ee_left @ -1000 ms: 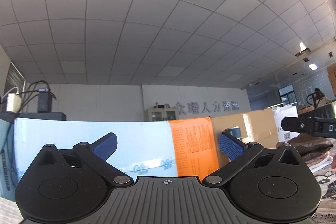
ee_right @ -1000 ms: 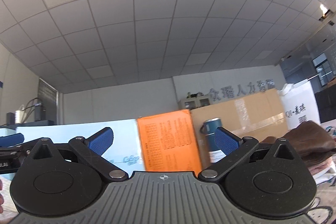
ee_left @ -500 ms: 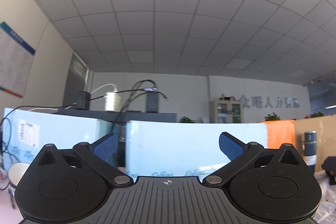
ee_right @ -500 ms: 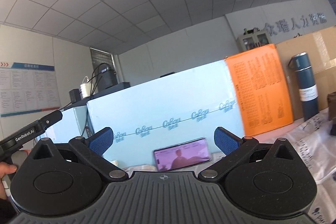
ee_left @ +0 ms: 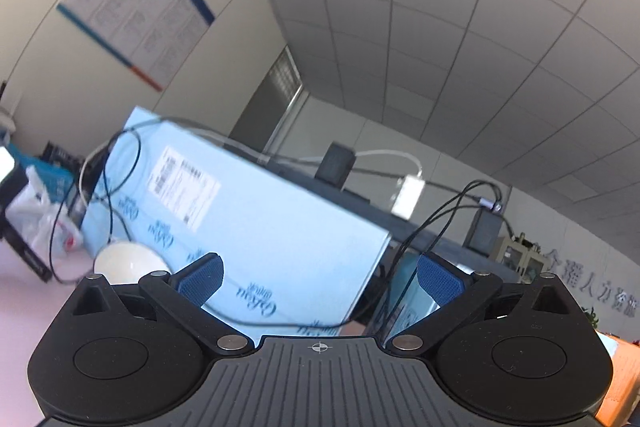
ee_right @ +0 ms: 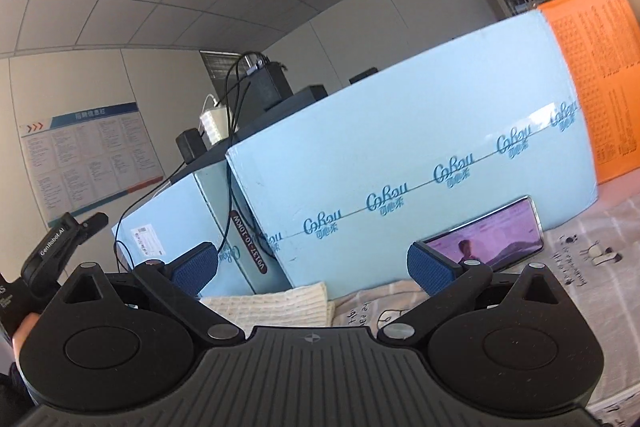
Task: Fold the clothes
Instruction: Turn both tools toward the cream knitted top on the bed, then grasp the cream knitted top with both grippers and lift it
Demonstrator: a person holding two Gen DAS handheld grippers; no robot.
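Left gripper (ee_left: 319,279): blue-padded fingers spread wide, holding nothing, aimed up at two pale blue cartons (ee_left: 256,223).
Right gripper (ee_right: 312,269): fingers apart, empty.
Clothes: one cream ribbed knit garment (ee_right: 276,303), folded, lying between the right fingers, long axis left-right, against a carton.
Phone: one black smartphone (ee_right: 490,241), leaning on the carton.

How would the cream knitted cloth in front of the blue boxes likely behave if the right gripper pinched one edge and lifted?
The cream knitted cloth would probably droop limply; it lies in soft folds. Its ribbed knit likely grips the pads rather than slipping. It looks light.
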